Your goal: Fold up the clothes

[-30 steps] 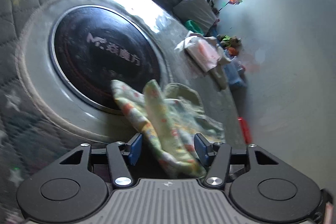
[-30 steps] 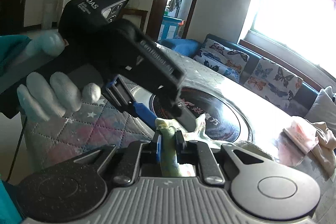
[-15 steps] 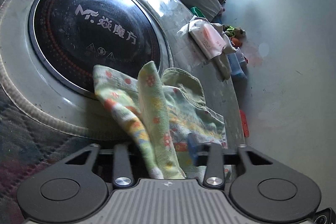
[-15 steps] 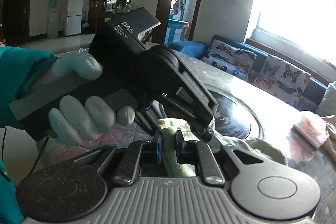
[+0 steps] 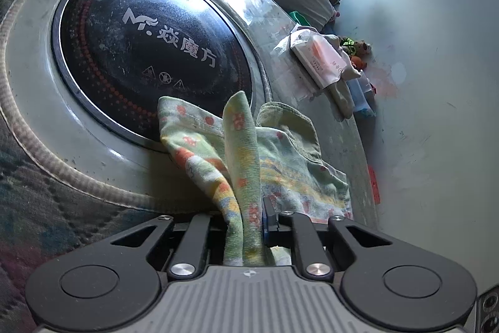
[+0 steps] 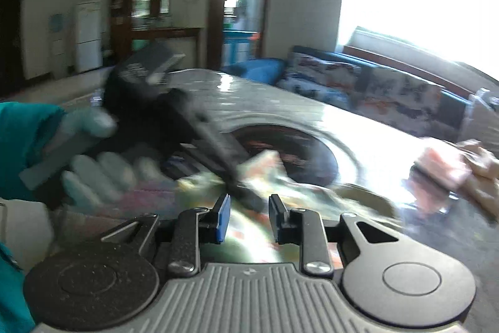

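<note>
Left wrist | garment (image 5: 246, 164) fold pinched in closing left tool (image 5: 246, 217)

Both wrist views look closely down across the round cooktop (image 5: 149, 52).

The right wrist view is smeared: the garment (image 6: 265, 177) at 12 o'clock of the right tongs (image 6: 248, 217) is a blur. The left tongs' (image 5: 246, 220) left pad hides behind cloth.
</note>
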